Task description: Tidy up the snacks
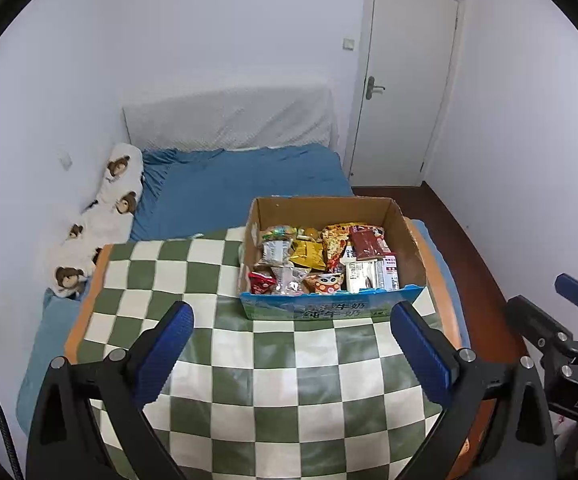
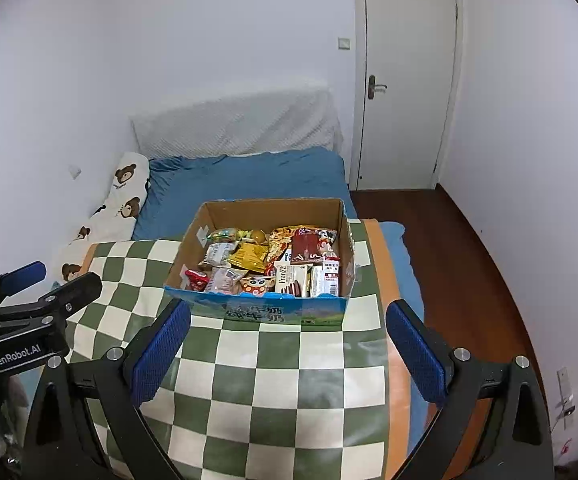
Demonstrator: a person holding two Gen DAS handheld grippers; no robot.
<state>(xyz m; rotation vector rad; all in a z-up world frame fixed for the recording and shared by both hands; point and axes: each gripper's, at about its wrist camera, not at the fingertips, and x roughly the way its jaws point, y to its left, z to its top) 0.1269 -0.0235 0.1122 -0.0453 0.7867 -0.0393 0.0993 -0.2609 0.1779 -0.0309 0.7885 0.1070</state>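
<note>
Checked tabletop (image 2: 281,392) is lying bare while every visible snack is sitting in the cardboard box (image 2: 273,210), both hand-held grippers — left hand-held gripper (image 1: 291,342), right hand-held gripper (image 2: 289,346) — hanging released and empty, suggesting organizing is nearly finished.

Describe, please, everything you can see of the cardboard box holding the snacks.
The cardboard box is an open-topped carton, plain brown inside, with a low blue printed front wall bearing Chinese characters; its back wall stands taller. It sits upright on the green-and-white checkered cloth, toward its far right part. Snack packets fill its floor: gold, red, clear and white wrappers lying packed together. Both grippers are open and clear of it; nothing else touches it.
</note>
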